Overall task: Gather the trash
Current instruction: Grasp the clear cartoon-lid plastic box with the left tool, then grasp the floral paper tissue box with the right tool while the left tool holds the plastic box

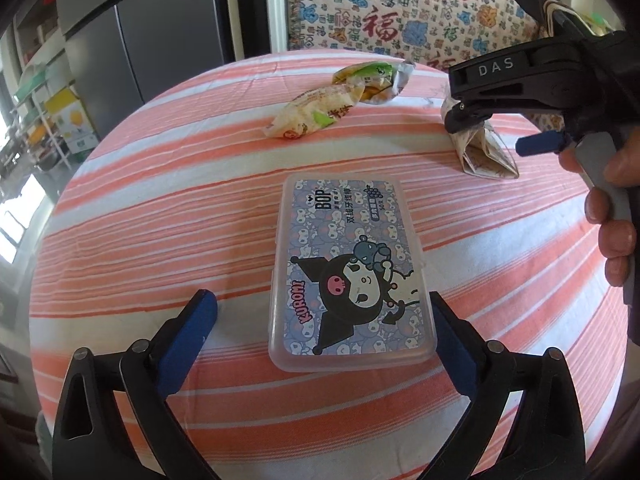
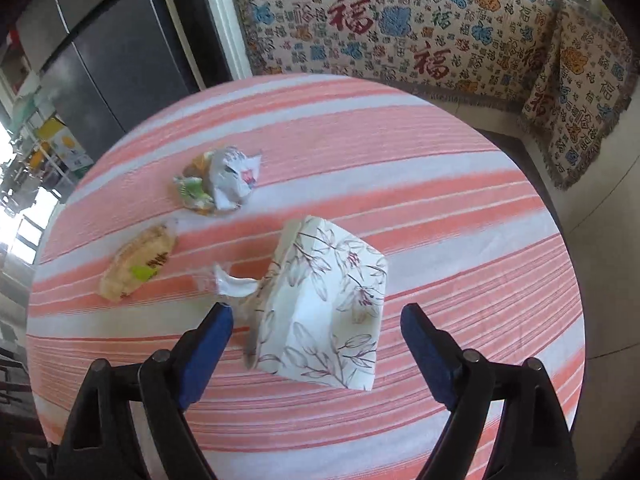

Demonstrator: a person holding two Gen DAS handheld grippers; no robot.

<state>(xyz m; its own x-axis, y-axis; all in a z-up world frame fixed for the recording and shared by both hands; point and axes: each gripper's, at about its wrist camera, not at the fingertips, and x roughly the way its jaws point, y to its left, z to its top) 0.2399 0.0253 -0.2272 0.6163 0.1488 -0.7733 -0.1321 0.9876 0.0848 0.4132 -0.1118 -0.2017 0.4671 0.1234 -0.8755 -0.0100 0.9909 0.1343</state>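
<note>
**Bright daylight from the left, strong fisheye bending**

Both views are well lit by daylight. The window area (image 1: 16,216) at the far left is blown out to white in each view. The round desk under its pink-and-white striped cloth (image 2: 460,208) is evenly bright, with only soft, faint shadows beside the white floral-printed paper packet (image 2: 328,312). The clear plastic box with a cartoon label (image 1: 348,272) shows a mild sheen. Straight stripes bow outward, and the corners fall into black vignette. The centre is fairly sharp; the crumpled wrappers (image 2: 220,184) and outer rim look soft and smeared.
</note>
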